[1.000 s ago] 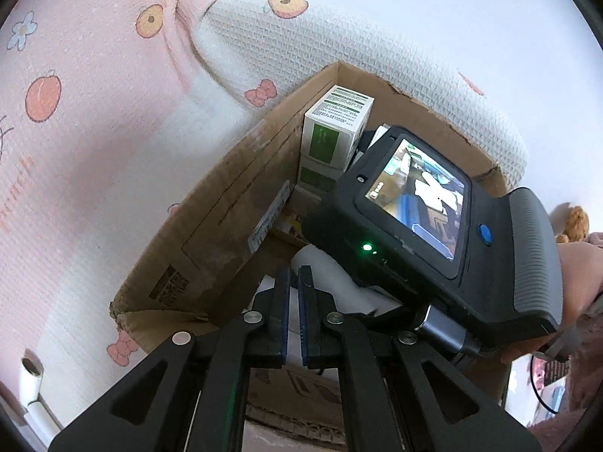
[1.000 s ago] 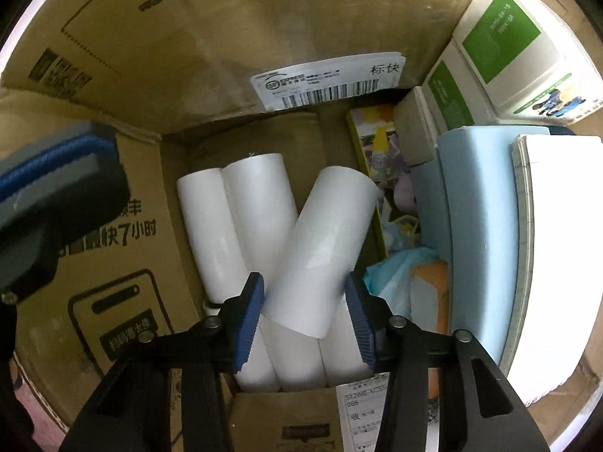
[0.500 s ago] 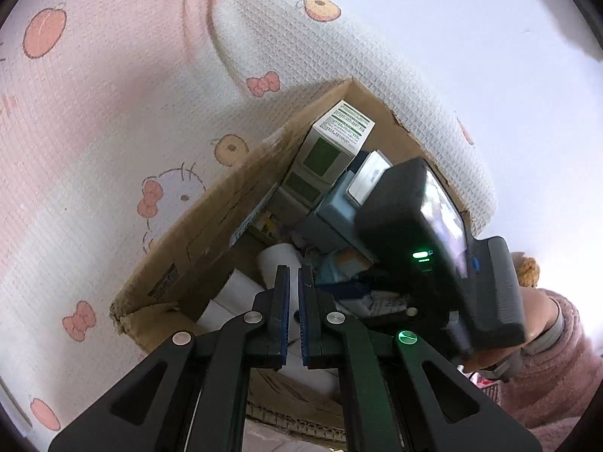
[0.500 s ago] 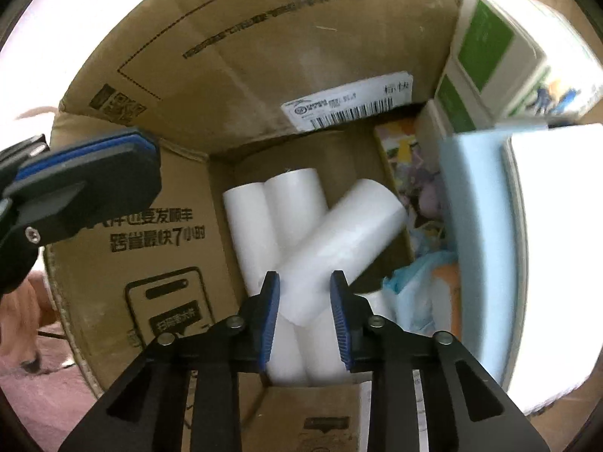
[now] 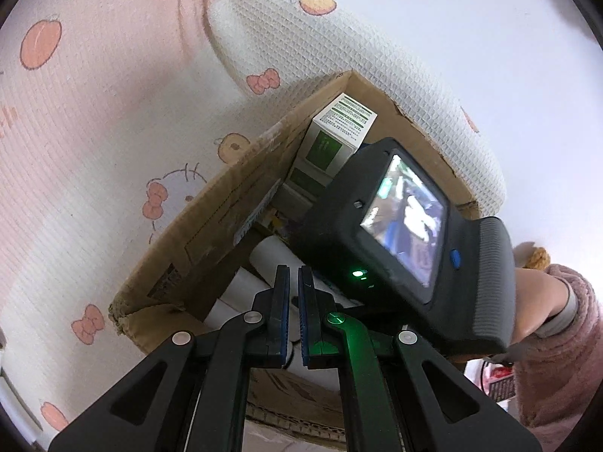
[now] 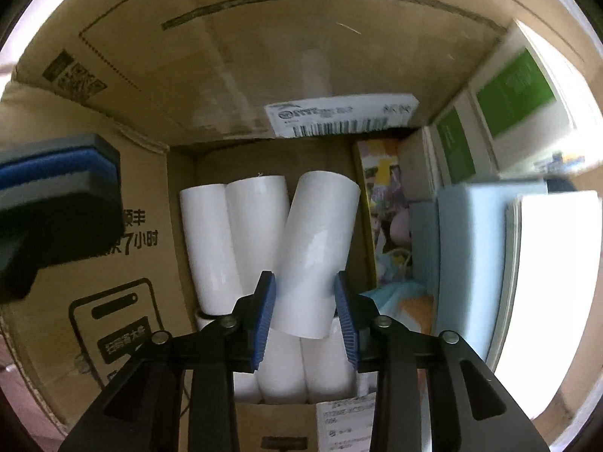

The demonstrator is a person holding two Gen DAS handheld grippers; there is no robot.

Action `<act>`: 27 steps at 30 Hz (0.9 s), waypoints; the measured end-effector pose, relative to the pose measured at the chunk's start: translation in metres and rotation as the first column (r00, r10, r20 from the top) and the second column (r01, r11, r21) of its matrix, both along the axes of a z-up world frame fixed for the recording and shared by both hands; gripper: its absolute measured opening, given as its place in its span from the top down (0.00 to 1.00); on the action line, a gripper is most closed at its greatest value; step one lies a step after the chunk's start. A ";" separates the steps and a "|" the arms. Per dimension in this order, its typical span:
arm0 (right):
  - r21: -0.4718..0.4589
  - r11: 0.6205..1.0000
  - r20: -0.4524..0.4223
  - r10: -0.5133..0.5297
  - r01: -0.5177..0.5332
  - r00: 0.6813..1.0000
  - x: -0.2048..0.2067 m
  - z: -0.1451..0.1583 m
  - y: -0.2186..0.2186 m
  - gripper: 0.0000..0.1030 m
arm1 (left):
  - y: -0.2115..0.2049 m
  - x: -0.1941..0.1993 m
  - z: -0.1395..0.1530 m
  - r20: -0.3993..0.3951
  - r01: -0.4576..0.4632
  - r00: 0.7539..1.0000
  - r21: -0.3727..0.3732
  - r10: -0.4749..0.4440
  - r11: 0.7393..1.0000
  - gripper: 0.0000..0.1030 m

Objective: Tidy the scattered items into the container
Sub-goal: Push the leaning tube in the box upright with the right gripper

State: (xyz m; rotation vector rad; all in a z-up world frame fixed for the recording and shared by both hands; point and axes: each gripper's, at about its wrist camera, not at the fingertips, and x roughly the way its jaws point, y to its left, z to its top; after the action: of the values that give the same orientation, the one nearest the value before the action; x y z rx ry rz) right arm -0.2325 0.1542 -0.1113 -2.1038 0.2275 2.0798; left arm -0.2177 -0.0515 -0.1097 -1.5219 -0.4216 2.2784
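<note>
A brown cardboard box [image 6: 301,56] holds several white paper rolls. One tilted roll [image 6: 316,248] lies across the others. My right gripper [image 6: 304,293] is inside the box, its blue-padded jaws on either side of this roll's near end, touching or nearly so. My left gripper [image 5: 294,290] is shut and empty, held just outside the box's [image 5: 211,222] near edge. Its tip also shows at the left in the right wrist view [image 6: 60,188]. The right gripper's body with its screen [image 5: 407,226] covers much of the box in the left wrist view.
Green-and-white cartons [image 6: 508,105] stand at the box's far right corner, also in the left wrist view [image 5: 335,139]. A light blue foam block [image 6: 467,256] and white slab [image 6: 557,263] fill its right side. A pink-and-white printed blanket [image 5: 113,113] surrounds the box.
My right gripper narrowed and lifted back, then opened wider and moved down around the tilted roll's near end. My left gripper stayed shut; its view shifted slightly.
</note>
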 end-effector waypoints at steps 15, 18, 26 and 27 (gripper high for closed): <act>0.027 0.996 0.001 0.081 -0.081 0.997 -0.001 0.000 -0.013 0.72 | -0.001 0.001 0.000 0.005 -0.004 1.000 -0.016 0.004 1.000 0.95; 0.008 0.994 0.014 0.110 -0.110 0.994 0.000 0.003 -0.016 0.75 | -0.002 0.001 0.000 0.007 -0.001 1.000 -0.007 0.001 1.000 0.95; -0.010 0.981 0.059 0.195 -0.195 0.979 -0.001 0.002 -0.027 0.75 | 0.000 0.001 0.000 0.018 0.014 1.000 -0.035 -0.013 0.999 0.95; -0.012 0.985 0.056 0.172 -0.171 0.984 0.000 0.002 -0.026 0.75 | -0.001 0.000 0.000 0.024 0.014 1.000 -0.030 -0.014 0.999 0.95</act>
State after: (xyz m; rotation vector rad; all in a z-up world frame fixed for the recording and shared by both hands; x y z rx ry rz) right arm -0.2325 0.1281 -0.1094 -2.2565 0.0473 2.1087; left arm -0.2180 -0.0521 -0.1092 -1.5626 -0.3840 2.2678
